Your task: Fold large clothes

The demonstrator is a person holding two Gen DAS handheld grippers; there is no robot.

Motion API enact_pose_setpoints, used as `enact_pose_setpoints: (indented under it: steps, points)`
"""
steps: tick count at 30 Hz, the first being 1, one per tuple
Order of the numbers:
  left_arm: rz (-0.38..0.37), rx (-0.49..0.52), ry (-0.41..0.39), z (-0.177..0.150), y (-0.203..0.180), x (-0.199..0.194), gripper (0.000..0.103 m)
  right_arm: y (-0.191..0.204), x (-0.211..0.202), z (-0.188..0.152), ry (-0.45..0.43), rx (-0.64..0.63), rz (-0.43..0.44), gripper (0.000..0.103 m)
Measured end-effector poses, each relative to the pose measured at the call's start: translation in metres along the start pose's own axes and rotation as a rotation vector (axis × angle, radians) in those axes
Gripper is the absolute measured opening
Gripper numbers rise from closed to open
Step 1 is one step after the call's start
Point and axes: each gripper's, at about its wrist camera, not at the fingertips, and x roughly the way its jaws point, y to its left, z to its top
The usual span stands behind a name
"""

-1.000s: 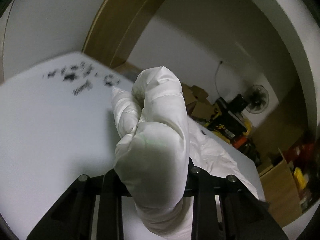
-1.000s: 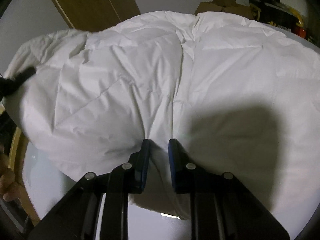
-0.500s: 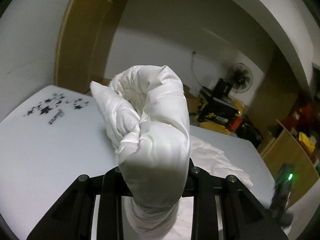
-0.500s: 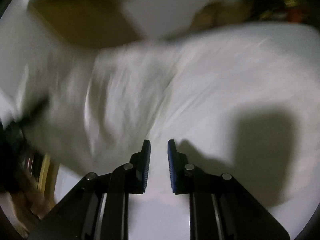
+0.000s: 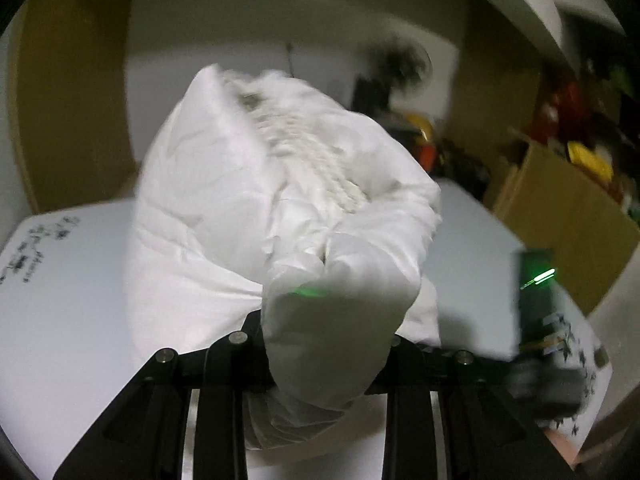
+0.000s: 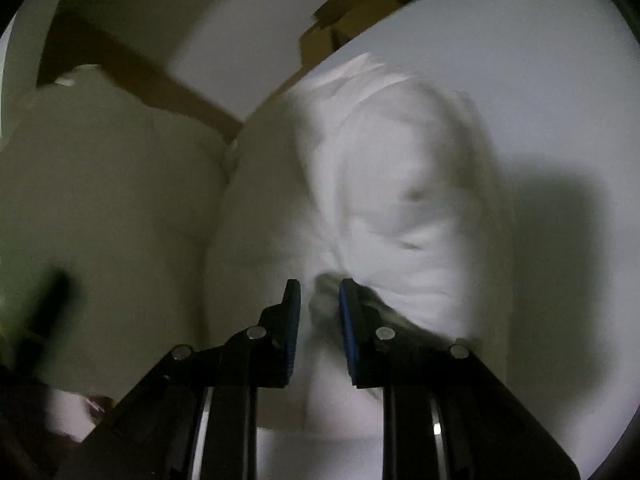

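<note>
The left gripper is clenched on a thick bunch of the white puffy quilted garment; the padded cloth bulges out between and over its black fingers, hiding the tips, and a small green glow falls on the fabric just above them; the held bunch rises up in front of the left wrist camera, with a gathered ribbed band running along its upper fold; more of the same garment trails down below the grip onto the pale grey table top; black star-shaped markings sit near the far left corner of that surface; at the right edge of the left view a dark, blurred device with a green light stands over the table; behind it are brown cardboard boxes and colourful clutter against a white wall, all blurred

In the right wrist view the right gripper has its blue-padded fingers narrowly parted with a fold of the white garment between them; the frame is motion-blurred and whether the pads actually pinch the cloth cannot be told; the garment lies bunched ahead of the fingers on the pale table, casting a dark shadow to the right; a second mass of white fabric fills the left side of that view, lifted off the surface
</note>
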Motion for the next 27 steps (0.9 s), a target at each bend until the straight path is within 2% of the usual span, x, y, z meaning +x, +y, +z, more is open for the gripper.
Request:
enact_pose_setpoints:
  steps: [3,6,8,11,14,17,18,19,20,21,22,24,27]
  points:
    - [-0.021,-0.001,0.117,-0.016,-0.021,0.039,0.029,-0.036,-0.049,-0.004,-0.107,0.108,0.003,0.022]
    - [-0.023,0.048,0.138,-0.029,-0.038,0.06,0.028,-0.063,-0.083,-0.008,-0.173,0.161,-0.05,0.022]
    - [-0.041,0.045,0.161,-0.034,-0.039,0.072,0.028,-0.077,-0.106,-0.016,-0.203,0.179,-0.077,0.023]
    - [-0.052,0.052,0.18,-0.039,-0.041,0.082,0.028,-0.091,-0.124,-0.022,-0.213,0.194,-0.093,0.024]
    - [-0.042,0.094,0.182,-0.045,-0.039,0.087,0.029,-0.087,-0.13,-0.032,-0.195,0.185,-0.078,0.032]
    - [-0.052,0.095,0.171,-0.046,-0.033,0.076,0.034,-0.08,-0.136,-0.023,-0.181,0.167,-0.052,0.051]
    - [-0.057,0.088,0.168,-0.047,-0.032,0.073,0.039,-0.082,-0.135,-0.022,-0.183,0.154,-0.047,0.06]
    - [-0.079,0.084,0.166,-0.049,-0.031,0.063,0.052,-0.074,-0.139,-0.019,-0.189,0.129,-0.039,0.066]
    - [-0.118,0.084,0.16,-0.05,-0.035,0.052,0.062,-0.062,-0.145,-0.019,-0.197,0.097,-0.03,0.066]
    - [-0.178,0.085,0.151,-0.054,-0.037,0.036,0.086,-0.048,-0.152,-0.018,-0.206,0.062,-0.02,0.068]
    - [-0.215,0.093,0.138,-0.058,-0.04,0.02,0.097,-0.034,-0.152,-0.013,-0.21,0.032,-0.012,0.071]
    - [-0.25,0.11,0.098,-0.068,-0.037,-0.013,0.098,-0.008,-0.152,-0.005,-0.198,-0.034,-0.001,0.079]
    - [-0.257,0.111,0.047,-0.075,-0.017,-0.05,0.099,0.04,-0.143,0.002,-0.141,-0.173,0.003,0.081]
